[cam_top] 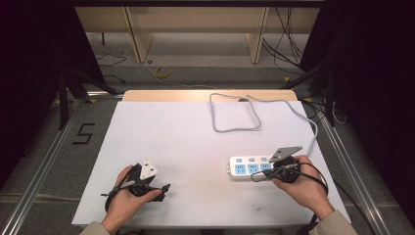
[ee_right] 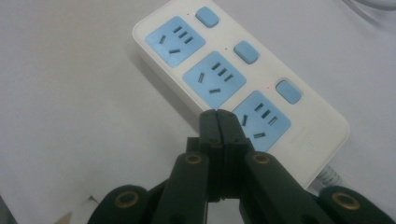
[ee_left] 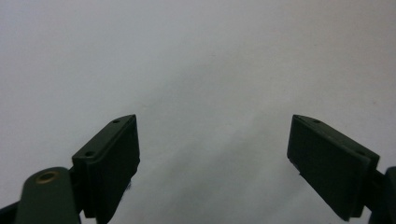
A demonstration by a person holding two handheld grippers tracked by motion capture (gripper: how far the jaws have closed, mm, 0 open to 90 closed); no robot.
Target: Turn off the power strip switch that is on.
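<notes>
From above, a white table (cam_top: 195, 147) lies under the light with a person's two hands coming in from the near edge. The left hand (cam_top: 128, 196) holds the left gripper (cam_top: 164, 187) low over the bare near-left part of the table, its tips pointing toward the middle. The right hand (cam_top: 304, 183) holds the right gripper (cam_top: 254, 176) at the near edge of a white power strip (cam_top: 249, 167) with blue sockets, which lies on the right side of the table — its grey cable (cam_top: 235, 115) runs off the far end and loops across the back of the table. Along the left gripper (ee_left: 215, 149), the two black jaws stand wide apart with only plain white table (ee_left: 196, 60) between them. Along the right gripper (ee_right: 218, 122), the jaws are pressed together with nothing between them, tips just over the near edge of the power strip (ee_right: 308, 116) beside its nearest blue socket — three sockets, each with a blue switch alongside.
</notes>
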